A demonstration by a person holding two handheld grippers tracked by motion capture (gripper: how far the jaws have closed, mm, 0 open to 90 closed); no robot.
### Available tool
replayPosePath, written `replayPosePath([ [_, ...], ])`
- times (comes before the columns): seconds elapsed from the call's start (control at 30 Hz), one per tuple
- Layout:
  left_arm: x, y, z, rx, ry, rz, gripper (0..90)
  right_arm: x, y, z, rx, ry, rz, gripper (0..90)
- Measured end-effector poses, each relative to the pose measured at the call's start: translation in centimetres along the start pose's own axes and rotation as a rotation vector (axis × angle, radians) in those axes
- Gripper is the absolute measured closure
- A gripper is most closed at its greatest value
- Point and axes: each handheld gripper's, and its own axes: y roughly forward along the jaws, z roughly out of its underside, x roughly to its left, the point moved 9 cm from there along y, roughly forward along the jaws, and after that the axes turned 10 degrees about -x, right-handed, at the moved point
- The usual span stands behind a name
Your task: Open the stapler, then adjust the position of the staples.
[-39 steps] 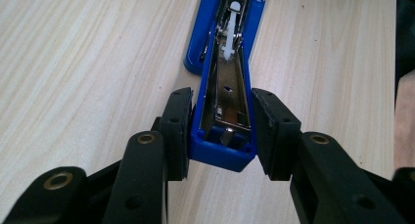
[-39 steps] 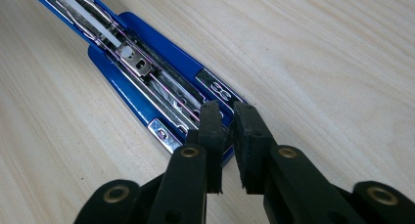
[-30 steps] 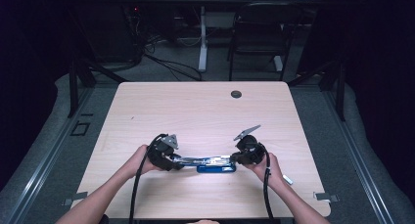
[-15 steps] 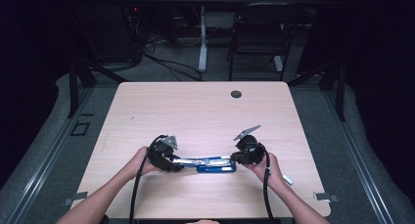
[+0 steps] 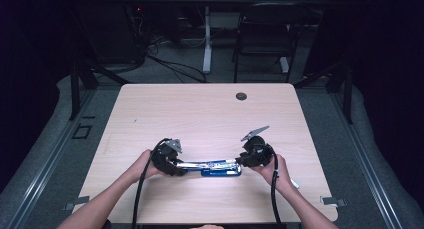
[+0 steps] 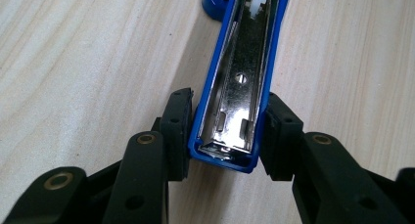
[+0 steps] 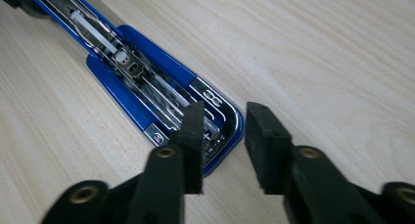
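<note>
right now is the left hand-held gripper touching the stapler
Touching. The left gripper view shows the left hand-held gripper with both pads pressed against the blue sides of the opened stapler.

The counter (image 5: 200,114) is a rectangular top of pale wood-grain laminate occupying the centre of the high view. A small round dark grommet (image 5: 241,96) sits in its surface near the upper edge, right of centre. A blue stapler with a bright metal staple channel (image 5: 215,167) lies opened out flat on the counter in the lower centre of the frame, its length running left to right. A small whitish object (image 5: 295,184) lies near the lower right edge; its kind cannot be determined.
</note>
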Motion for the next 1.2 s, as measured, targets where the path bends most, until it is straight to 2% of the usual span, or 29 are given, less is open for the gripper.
replayPosePath([
  [0.07, 0.0, 0.0, 0.0, -0.001, 0.0, 0.001, 61.6, -0.3, -0.5, -0.3, -0.018, 0.01, -0.004, 59.4],
  [0.13, 0.0, 0.0, 0.0, -0.001, 0.0, 0.001, 61.6, -0.7, -1.1, -0.4, -0.027, 0.028, 0.007, 48.7],
  [0.23, 0.0, 0.0, 0.0, -0.001, -0.002, -0.001, 61.5, -1.2, -1.7, -0.3, -0.035, 0.021, 0.012, 38.0],
  [0.43, 0.0, 0.0, 0.0, -0.006, -0.005, -0.005, 61.3, -2.5, -2.8, 0.4, -0.012, 0.031, 0.045, 23.4],
  [0.57, 0.0, 0.1, 0.0, -0.014, -0.01, 0.003, 61.2, -3.0, -3.4, 0.4, -0.019, 0.031, 0.063, 18.4],
  [0.67, 0.0, 0.1, 0.0, -0.014, -0.011, 0.004, 61.2, -3.3, -3.9, 0.6, 0.009, 0.011, 0.083, 15.3],
  [0.83, 0.0, 0.0, 0.0, -0.008, -0.009, -0.006, 61.2, -3.2, -4.4, 0.7, 0.004, 0.02, 0.08, 13.3],
  [0.93, 0.0, 0.1, 0.0, -0.014, -0.013, -0.003, 61.2, -3.3, -4.8, 0.8, -0.002, 0.024, 0.081, 8.5],
  [1.2, 0.0, 0.1, 0.0, -0.017, -0.014, -0.001, 61.1, -3.9, -5.7, 1.8, 0.041, 0.045, 0.087, 1.4],
])
